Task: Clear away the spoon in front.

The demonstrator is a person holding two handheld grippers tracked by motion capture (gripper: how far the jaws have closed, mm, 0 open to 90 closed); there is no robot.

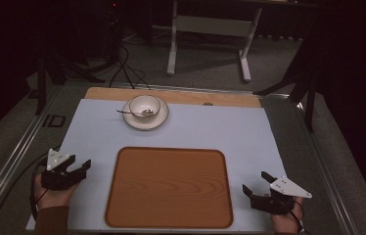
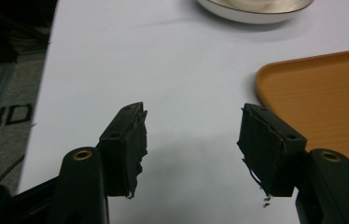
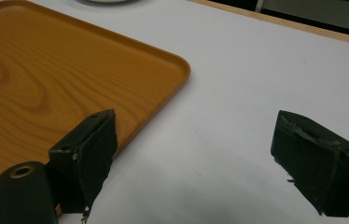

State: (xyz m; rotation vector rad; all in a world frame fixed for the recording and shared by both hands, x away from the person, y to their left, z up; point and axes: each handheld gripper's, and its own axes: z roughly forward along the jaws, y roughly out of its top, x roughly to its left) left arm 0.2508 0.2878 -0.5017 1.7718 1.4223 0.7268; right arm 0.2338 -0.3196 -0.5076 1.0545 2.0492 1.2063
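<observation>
Bowl point(image 1: 145, 108) with spoon point(image 1: 131, 113) sat untouched beyond my empty tray point(image 1: 169, 188); both grippers' fingers gaped, reach pending, I judged.

Tray point(image 1: 169, 187) is set at the near middle of the mat point(image 1: 249, 132) — bowl point(image 1: 145, 106) is placed on a plate point(image 1: 160, 119) behind it, spoon point(image 1: 134, 113) laid in the bowl.

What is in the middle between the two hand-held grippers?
The wooden tray lies between the left hand-held gripper and the right hand-held gripper, and nothing is on it. The high view shows this.
</observation>
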